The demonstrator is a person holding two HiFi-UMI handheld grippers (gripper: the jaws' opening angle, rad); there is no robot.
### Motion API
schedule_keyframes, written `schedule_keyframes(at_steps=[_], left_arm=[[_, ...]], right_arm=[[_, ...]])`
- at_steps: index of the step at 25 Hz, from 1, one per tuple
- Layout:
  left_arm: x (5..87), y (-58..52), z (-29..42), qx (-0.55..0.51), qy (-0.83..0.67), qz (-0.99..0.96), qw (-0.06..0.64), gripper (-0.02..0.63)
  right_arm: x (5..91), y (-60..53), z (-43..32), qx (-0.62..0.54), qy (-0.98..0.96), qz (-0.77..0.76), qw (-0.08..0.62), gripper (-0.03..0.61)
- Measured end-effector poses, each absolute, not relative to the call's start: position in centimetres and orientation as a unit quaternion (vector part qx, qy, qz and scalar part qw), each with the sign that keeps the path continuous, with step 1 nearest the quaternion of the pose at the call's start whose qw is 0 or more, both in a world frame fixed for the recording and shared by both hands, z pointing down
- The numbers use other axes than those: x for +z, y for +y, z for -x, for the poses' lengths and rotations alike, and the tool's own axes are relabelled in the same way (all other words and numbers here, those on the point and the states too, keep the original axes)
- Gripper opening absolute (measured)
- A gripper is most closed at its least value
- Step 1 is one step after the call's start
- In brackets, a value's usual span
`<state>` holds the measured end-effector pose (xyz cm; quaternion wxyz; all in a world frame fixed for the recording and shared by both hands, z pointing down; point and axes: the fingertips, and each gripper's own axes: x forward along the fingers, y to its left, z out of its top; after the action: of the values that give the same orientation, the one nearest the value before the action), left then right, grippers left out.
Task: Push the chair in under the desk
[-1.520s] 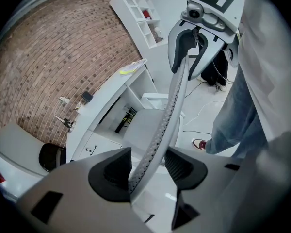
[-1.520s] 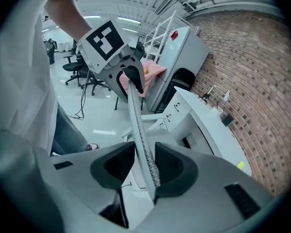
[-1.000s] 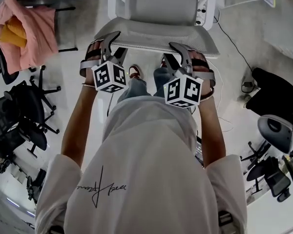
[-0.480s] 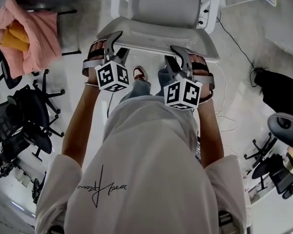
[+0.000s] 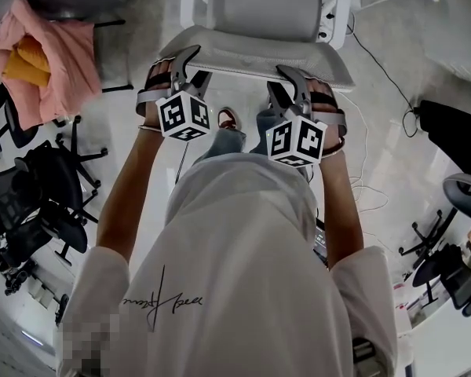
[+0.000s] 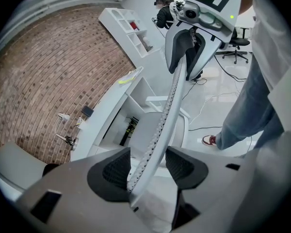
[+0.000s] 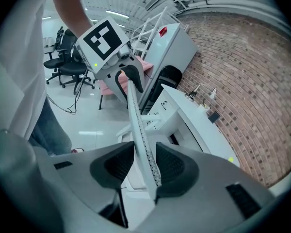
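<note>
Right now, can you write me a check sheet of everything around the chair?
Surface: pale shiny floor.
Job's things: grey chair in front of the white desk.
Clutter: pink cloth draped at the left; black office chairs below it.
Claws: left claw and right claw each straddle the chair back's top edge, jaws apart; the right one's are opening.
Cables: black cable trails across the floor at the right.
Surroundings: brick wall behind the desk.
</note>
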<state>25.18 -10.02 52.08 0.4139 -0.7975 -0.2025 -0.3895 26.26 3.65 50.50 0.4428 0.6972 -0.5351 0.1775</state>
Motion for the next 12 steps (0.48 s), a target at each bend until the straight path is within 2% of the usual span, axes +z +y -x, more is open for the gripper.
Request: schedule_keyframes(at_steps=[7, 12], left_arm=[[51.64, -9.51, -25.03, -0.37, -0.202, 0.807, 0.413, 0.224], [51.15, -9.18, -24.57, -0.369, -0.209, 0.822, 0.38, 0.224]], right_arm=[[50.38, 4.01, -26.2, 0.193, -0.531, -0.7, 0.436, 0.156], [50.26, 4.14, -26.01, 0.207, -0.52, -0.708, 0.43, 0.156]])
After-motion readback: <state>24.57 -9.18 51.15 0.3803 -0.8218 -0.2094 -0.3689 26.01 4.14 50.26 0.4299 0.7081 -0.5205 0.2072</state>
